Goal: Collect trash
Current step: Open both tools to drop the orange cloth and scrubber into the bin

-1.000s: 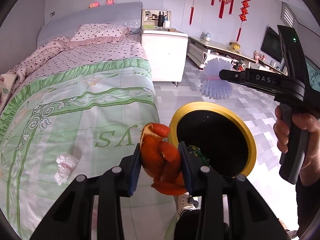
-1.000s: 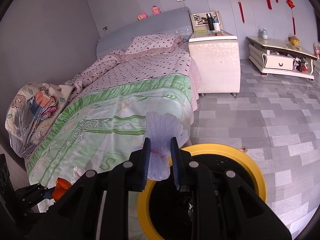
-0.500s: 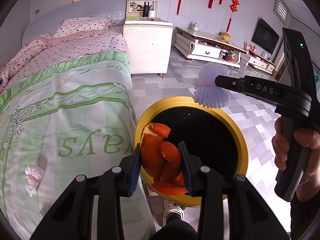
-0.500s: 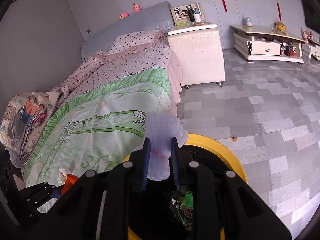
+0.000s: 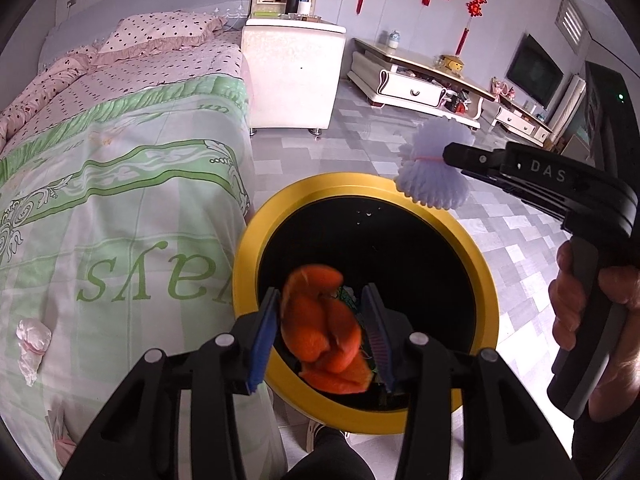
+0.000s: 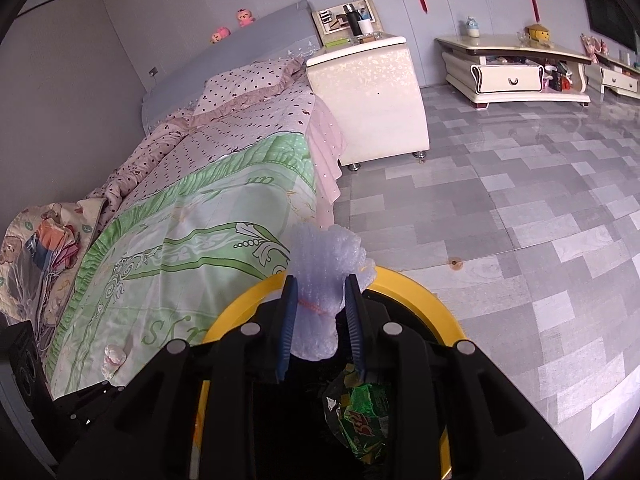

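Left gripper [image 5: 322, 330]: spread, orange peel [image 5: 322, 334] apparently loose between, over yellow-rimmed bin [image 5: 486, 276]. Right gripper [image 6: 320, 320]: clamped on foam fruit net [image 6: 326, 276].

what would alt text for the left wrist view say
The left gripper, its fingers apart, has orange peel over a yellow-rimmed bin. The right gripper holds a lilac foam net over the far rim, beside a bed.

Our left tongs [image 5: 320, 330] now hang over the bin [image 5: 256, 240] mouth, spread apart, the orange peel [image 5: 322, 332] loose between them; earlier they clamped it beside the bed.
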The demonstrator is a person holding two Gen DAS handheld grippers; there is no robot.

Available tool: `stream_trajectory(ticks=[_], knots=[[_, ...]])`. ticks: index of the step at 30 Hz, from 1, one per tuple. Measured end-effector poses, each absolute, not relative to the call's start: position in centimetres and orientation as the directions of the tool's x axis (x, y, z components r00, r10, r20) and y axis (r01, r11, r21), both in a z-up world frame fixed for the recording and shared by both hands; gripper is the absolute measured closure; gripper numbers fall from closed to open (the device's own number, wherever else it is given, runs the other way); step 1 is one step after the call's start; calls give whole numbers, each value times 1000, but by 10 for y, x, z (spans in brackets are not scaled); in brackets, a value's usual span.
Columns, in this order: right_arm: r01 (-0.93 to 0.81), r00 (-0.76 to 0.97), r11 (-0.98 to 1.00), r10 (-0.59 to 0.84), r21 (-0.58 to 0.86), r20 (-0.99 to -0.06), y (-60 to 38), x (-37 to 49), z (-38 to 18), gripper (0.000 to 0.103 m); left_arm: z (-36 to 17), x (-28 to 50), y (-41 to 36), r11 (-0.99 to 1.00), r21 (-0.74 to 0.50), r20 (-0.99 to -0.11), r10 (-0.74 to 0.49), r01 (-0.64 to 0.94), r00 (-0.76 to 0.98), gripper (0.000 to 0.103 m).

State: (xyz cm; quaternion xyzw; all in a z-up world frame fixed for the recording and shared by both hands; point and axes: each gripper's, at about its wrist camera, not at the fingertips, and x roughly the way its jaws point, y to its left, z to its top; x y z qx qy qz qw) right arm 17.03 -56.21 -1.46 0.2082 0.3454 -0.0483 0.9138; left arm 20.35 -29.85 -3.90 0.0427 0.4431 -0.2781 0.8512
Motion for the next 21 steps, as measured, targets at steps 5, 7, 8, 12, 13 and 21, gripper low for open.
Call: stream_trajectory(ticks=[5, 7, 8, 12, 13, 21], knots=[[253, 761, 898, 44, 359, -647, -568, 166, -14, 67, -34, 202, -296, 845, -175, -765, -440, 506, 470, 45], [258, 767, 895, 39, 364, -640, -570, 163, -11, 65, -33, 202, -293, 846, -181, -764, -442, 501, 470, 45], [259, 771, 894, 35, 364, -636, -571, 160, -10, 65, -32, 202, -290, 848, -181, -763, -441, 498, 472, 44], [233, 791, 895, 53, 380, -610, -566, 150, -5, 57, -32, 204, -277, 858, -179, -763, -430, 481, 483, 38], [224, 793, 898, 57, 378, -606, -564, 147, -3, 56, -32, 205, -273, 863, -173, -763, -423, 475, 489, 37], [141, 807, 910, 122, 390, -577, -528, 123, 2, 49, -29, 214, -222, 904, -145, -766, -360, 402, 533, 32]])
